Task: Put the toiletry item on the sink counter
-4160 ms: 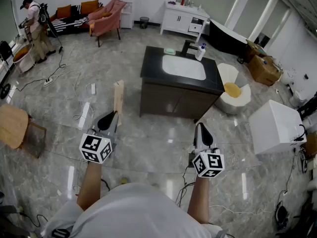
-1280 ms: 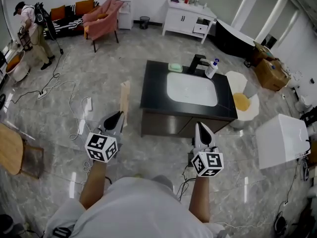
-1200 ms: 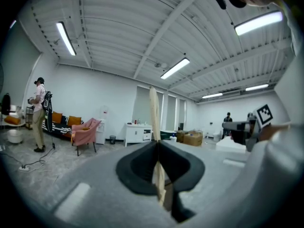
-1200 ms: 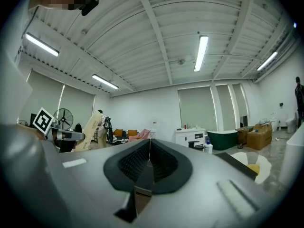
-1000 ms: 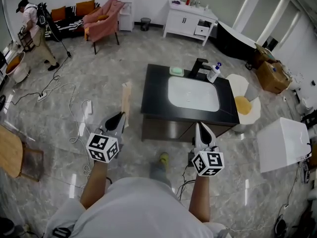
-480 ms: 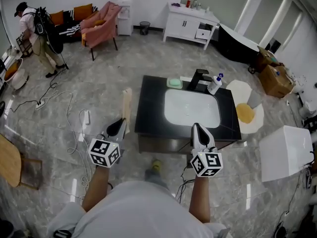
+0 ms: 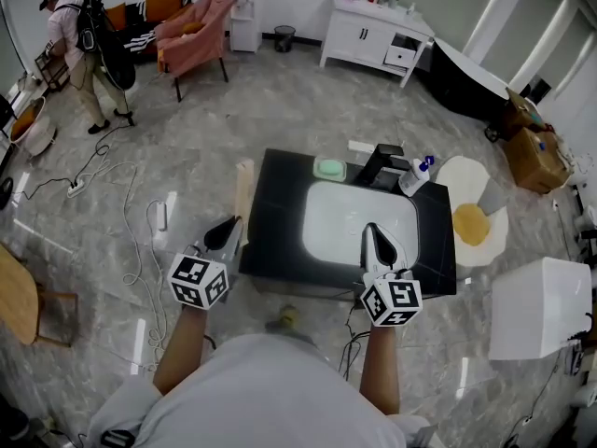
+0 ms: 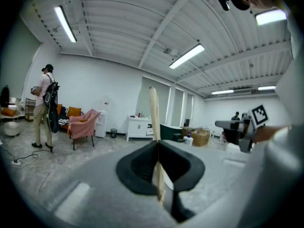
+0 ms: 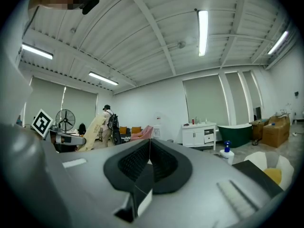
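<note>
L gripper, lower left of frame: jaws clamped on flat beige strip. R gripper: jaws together, empty, overlaps sink counter mid-frame.

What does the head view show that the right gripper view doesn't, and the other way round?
Only the head view: the basin, the green soap dish and the faucet. Only the right gripper view: the ceiling lights. Both: the blue-topped bottle, the white cabinet, the person and the left gripper, shut on a flat beige strip.
</note>
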A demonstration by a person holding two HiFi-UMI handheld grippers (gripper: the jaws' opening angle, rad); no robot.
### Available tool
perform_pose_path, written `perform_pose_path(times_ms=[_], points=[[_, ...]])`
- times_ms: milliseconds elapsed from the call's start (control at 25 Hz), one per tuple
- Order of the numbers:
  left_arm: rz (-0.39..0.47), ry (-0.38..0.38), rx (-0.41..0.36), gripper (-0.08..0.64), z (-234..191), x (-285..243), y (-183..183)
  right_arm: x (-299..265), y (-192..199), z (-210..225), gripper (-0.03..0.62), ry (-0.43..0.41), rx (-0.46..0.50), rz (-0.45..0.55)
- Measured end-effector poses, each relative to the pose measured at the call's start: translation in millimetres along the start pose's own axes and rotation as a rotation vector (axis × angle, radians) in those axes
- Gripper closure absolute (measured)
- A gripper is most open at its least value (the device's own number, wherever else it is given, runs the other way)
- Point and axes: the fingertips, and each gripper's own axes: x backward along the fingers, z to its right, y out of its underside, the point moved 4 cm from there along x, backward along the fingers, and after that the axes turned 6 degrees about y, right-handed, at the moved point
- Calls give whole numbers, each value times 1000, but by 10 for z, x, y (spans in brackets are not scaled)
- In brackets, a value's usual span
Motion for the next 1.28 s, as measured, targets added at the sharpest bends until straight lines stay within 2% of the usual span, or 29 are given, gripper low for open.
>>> perform_pose_path(times_ms=[400, 720, 1280], points=[[-59, -20, 9, 552, -260, -910, -40, -871, 83, 562, 588, -43, -42, -36], [-85, -40, 37, 552, -492, -1074, -26, -1237, 214, 539, 588, -58, -66, -80], [-134, 57, 55, 552, -801, -1453, 87, -1468, 171, 480, 588, 33, -57, -33]])
